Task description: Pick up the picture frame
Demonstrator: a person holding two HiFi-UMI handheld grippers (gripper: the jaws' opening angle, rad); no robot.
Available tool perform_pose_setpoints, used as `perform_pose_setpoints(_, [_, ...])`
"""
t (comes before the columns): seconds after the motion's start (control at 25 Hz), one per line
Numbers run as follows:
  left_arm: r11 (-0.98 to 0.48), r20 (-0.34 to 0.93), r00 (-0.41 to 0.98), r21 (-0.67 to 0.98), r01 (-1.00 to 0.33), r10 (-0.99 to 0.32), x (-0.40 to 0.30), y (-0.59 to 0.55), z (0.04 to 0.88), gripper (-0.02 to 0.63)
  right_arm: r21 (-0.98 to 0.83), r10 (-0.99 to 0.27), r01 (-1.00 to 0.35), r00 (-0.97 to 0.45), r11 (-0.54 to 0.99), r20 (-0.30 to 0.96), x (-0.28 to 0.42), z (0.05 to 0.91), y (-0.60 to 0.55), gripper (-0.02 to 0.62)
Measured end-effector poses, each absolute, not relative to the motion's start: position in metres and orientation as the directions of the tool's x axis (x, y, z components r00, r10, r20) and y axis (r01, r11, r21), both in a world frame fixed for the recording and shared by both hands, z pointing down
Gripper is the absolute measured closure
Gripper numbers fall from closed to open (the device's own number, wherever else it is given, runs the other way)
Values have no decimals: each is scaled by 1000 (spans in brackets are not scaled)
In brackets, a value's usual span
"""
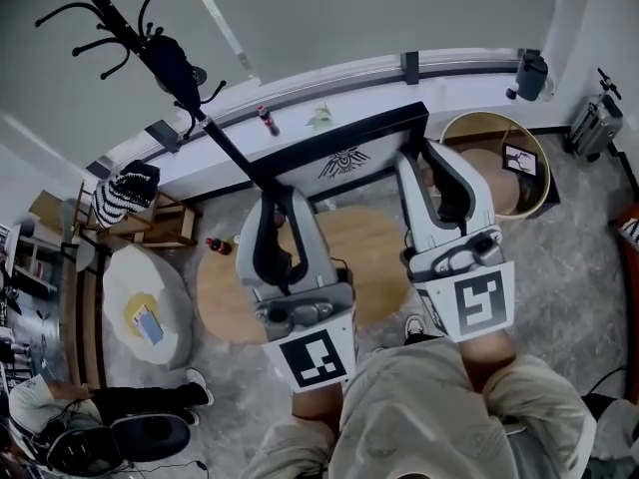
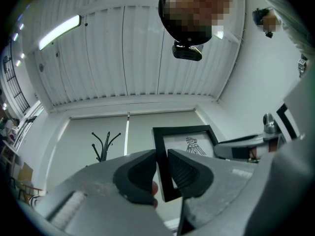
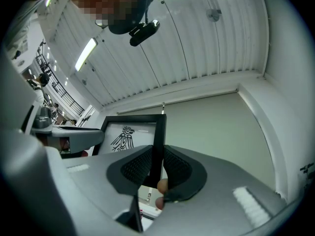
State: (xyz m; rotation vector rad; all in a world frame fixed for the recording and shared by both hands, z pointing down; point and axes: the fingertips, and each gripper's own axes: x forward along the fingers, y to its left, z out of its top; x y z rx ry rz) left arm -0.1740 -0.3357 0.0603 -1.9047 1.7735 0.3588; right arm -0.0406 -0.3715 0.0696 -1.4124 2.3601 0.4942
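Observation:
The picture frame is black with a white bird print and is held up off the floor between my two grippers. In the head view my left gripper clamps its left side and my right gripper its right side. In the left gripper view the frame's left bar stands pinched between the dark pads. In the right gripper view the frame's right bar is squeezed between the ribbed pads. Both grippers are shut on it and point upward.
Below the frame is a round wooden table. A black coat rack leans at the upper left. A round tub with a small picture stands at the right, a white pouf at the left. A person sits at the lower left.

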Motion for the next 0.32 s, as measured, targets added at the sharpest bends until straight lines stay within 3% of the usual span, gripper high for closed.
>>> perform_pose_setpoints(0.32, [-28,-514,117,-177,-984,-850,-175,-337,62,523,126,-773,-892,-441,434,-456,-42,69,-372,523])
